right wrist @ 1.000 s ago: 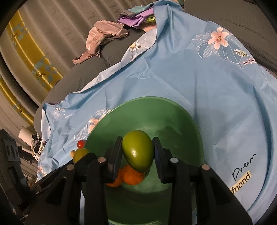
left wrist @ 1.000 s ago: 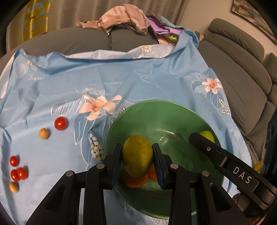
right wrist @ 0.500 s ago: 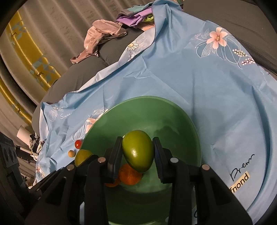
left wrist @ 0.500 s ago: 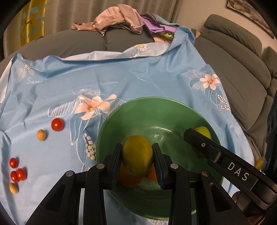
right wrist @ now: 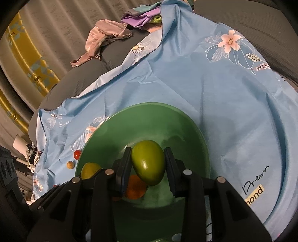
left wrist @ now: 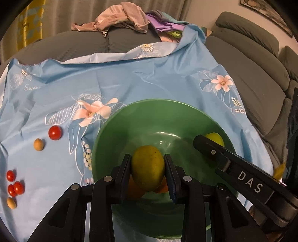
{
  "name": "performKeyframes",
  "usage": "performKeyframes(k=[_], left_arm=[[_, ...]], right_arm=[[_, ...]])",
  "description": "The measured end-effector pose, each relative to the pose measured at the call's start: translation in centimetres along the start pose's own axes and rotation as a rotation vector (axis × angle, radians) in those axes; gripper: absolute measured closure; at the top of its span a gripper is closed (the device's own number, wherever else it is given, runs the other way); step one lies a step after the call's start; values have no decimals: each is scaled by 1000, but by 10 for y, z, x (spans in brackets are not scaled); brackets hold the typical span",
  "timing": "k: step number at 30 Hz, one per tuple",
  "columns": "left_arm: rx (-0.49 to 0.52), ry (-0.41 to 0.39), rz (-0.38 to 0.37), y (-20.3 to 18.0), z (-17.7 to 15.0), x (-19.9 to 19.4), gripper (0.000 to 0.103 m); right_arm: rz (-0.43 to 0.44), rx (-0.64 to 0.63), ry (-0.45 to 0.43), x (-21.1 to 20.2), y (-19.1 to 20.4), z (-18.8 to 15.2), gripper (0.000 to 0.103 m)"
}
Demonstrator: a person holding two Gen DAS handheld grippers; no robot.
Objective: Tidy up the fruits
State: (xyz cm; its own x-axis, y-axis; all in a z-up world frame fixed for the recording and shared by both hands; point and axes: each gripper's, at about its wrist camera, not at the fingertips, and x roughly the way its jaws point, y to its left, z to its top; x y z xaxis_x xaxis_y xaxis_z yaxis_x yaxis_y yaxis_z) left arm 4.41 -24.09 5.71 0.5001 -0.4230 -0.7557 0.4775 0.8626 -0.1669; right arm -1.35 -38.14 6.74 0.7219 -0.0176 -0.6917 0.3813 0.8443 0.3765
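A: What's underneath it all?

B: A blue flowered cloth (left wrist: 149, 78) spread over a grey sofa (left wrist: 251, 74), clothes (left wrist: 121, 13) heaped at its back, curtains behind.

A: And round about?

B: Cherry tomatoes (left wrist: 54, 132) and small tan fruits (left wrist: 38, 144) lie loose on the cloth, left of the green bowl (left wrist: 119, 126). The right gripper's (right wrist: 147, 164) finger (marked DAS) crosses the bowl's right side.

A: The grippers?

B: The left gripper (left wrist: 148, 170) clamps a yellow mango (left wrist: 148, 170), the right a green mango (right wrist: 148, 164), both above oranges (right wrist: 135, 189) in the bowl.

A: Changed?

B: Both grips are as before; the bowl sits slightly higher in the left view.
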Motion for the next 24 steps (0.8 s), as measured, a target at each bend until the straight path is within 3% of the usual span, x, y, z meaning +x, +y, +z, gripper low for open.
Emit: performKeyframes(k=[24], left_arm=[[-8,26,-3,3,-2,7,68]], right_arm=[[-35,-30,4,3,6,0,68]])
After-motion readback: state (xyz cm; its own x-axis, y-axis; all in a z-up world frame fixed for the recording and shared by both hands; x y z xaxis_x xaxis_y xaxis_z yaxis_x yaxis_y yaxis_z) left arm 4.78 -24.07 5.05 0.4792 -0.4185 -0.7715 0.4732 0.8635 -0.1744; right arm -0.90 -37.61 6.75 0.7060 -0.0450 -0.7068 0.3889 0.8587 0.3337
